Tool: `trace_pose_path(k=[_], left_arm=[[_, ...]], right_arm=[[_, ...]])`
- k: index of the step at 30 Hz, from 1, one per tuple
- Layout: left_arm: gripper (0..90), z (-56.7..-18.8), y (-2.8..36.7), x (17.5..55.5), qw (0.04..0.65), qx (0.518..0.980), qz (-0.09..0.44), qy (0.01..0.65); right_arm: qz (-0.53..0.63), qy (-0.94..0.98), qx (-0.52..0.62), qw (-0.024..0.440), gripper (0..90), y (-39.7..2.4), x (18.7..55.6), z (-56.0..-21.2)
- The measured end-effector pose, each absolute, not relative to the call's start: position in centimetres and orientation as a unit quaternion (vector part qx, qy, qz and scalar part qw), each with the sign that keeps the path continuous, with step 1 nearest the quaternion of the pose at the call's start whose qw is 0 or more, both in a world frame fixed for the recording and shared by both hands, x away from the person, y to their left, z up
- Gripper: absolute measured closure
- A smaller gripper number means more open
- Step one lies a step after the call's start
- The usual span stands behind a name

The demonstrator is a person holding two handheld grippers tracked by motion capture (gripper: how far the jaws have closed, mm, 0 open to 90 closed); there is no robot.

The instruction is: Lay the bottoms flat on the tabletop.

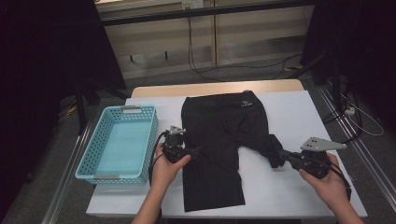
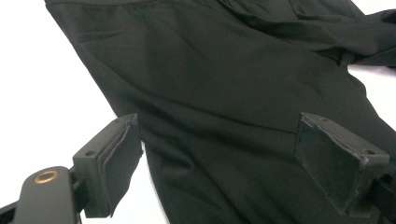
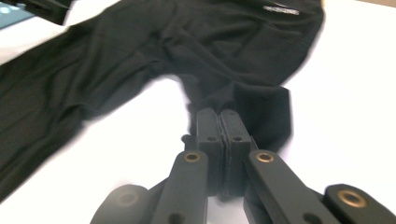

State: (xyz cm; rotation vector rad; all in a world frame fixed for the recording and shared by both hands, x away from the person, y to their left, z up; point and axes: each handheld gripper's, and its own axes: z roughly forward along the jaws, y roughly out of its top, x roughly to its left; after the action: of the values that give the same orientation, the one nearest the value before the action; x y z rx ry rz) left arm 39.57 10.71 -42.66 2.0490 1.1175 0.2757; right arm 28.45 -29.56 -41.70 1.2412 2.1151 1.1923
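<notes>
A pair of black shorts point(image 1: 219, 126) lies on the white table cover, waistband at the far side, one leg stretched flat toward the near edge. The other leg point(image 1: 271, 147) is bunched and pulled out to the right. My right gripper point(image 1: 281, 157) is shut on this bunched leg's edge; in the right gripper view the jaws point(image 3: 219, 114) are pressed together, with the folded cloth point(image 3: 266, 116) at their tips. My left gripper point(image 1: 195, 151) is open at the left edge of the flat leg. In the left gripper view its jaws point(image 2: 217, 128) straddle the black cloth point(image 2: 224, 93) without pressing it.
A light-blue plastic basket point(image 1: 150, 140) stands empty at the table's left side, close to my left hand. Bare white cover point(image 1: 289, 112) lies to the right of the shorts. Cables run over the floor beyond the table's far wooden edge point(image 1: 215, 87).
</notes>
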Motion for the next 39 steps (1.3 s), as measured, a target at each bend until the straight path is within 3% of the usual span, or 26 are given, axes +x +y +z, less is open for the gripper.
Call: trace_pose_path(k=[21,32,35,39], left_arm=[[15.4,-42.4,11.4,39.5,0.384,0.805,0.105,0.44],[15.4,-42.6,11.3,39.6,0.386,0.801,0.106,0.444],[15.4,-42.7,11.3,39.6,0.388,0.8,0.107,0.445],[15.4,-42.7,11.2,39.6,0.388,0.8,0.106,0.446]], right_arm=[[0.438,0.722,0.469,0.259,88.4,-32.2,28.7,-40.1],[0.394,0.701,0.523,0.284,87.9,-35.1,29.7,-41.5],[0.39,0.71,0.516,0.277,81.5,-34.7,30.0,-42.0],[0.382,0.729,0.498,0.273,65.1,-33.0,30.2,-42.2]])
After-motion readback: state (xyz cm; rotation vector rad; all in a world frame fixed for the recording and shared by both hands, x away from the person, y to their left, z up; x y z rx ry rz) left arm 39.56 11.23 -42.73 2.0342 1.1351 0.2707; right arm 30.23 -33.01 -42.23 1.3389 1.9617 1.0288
